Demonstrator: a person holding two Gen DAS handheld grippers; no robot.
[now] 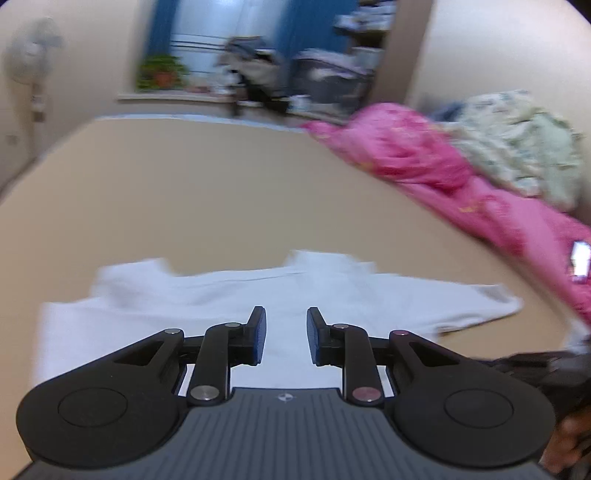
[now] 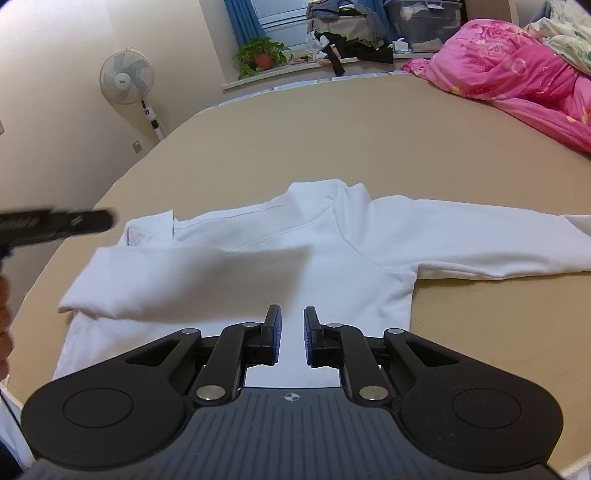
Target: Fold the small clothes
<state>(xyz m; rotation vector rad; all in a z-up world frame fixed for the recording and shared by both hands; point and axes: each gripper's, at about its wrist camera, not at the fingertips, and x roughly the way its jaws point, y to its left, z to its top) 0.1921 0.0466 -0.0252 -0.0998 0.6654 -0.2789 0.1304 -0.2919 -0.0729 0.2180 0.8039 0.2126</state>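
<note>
bin (image 2: 424, 22) | contents unclear | shirt (image 2: 295, 251) on bed (image 2: 369, 129)

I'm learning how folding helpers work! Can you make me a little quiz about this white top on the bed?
1. True or false: the white top has one sleeve folded across its body and the other sleeve lying straight out.
2. What colour is the blanket bunched at the far side of the bed? A) green B) pink C) black
3. Fill in: the right claw holds ____ between its pads.

Key: 1 true; 2 B; 3 nothing, because a gap shows between the pads and only the top lies beneath them.
</note>
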